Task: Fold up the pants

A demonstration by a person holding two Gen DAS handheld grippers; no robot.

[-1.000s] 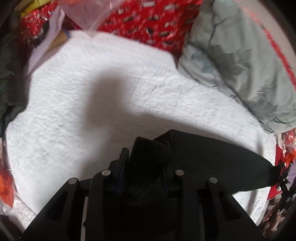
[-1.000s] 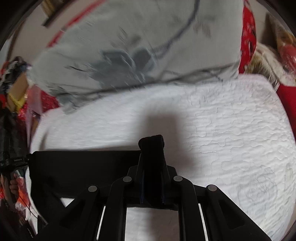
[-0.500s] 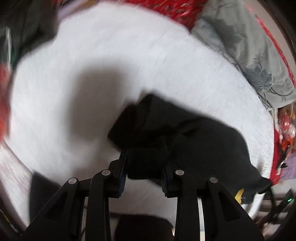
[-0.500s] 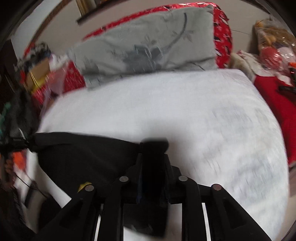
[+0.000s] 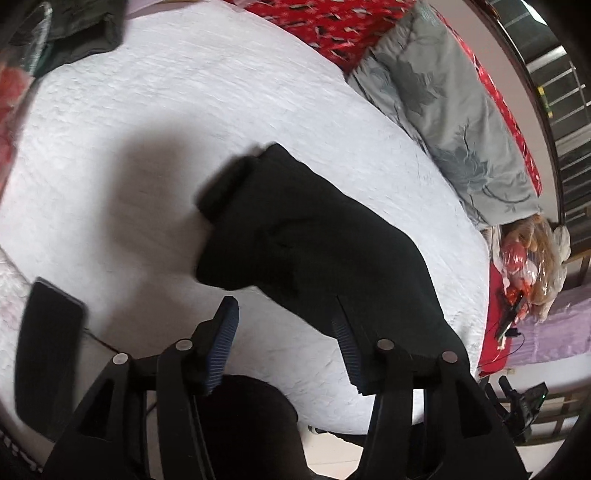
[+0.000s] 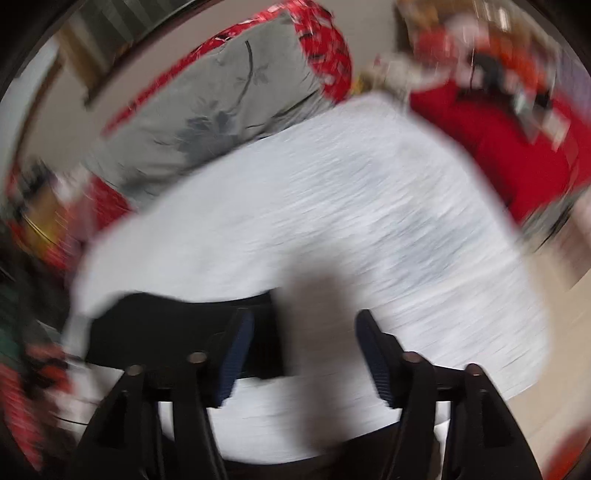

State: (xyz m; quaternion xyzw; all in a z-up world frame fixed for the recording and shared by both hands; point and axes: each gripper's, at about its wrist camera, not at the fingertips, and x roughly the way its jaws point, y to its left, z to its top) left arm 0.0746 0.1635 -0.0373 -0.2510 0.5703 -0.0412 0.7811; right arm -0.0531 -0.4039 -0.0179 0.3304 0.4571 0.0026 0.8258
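The black pants (image 5: 317,243) lie in a folded heap on the white quilted bed (image 5: 184,110), reaching toward the bed's near right edge. My left gripper (image 5: 284,314) is open and empty, just in front of the heap's near edge. In the blurred right wrist view the pants (image 6: 177,328) show as a flat black shape at lower left. My right gripper (image 6: 303,325) is open and empty above the bed, with the pants' right end beside its left finger.
A grey flowered pillow (image 5: 454,110) and red patterned bedding (image 5: 332,22) lie at the bed's far side. A black phone-like slab (image 5: 48,350) lies at the near left edge. Dark clothes (image 5: 74,29) sit far left. Clutter and a red cloth (image 6: 498,147) stand right of the bed.
Both grippers were shut on the pants and have opened and let go. The pants now lie on the bed. Both grippers have pulled back, the right one still moving fast.
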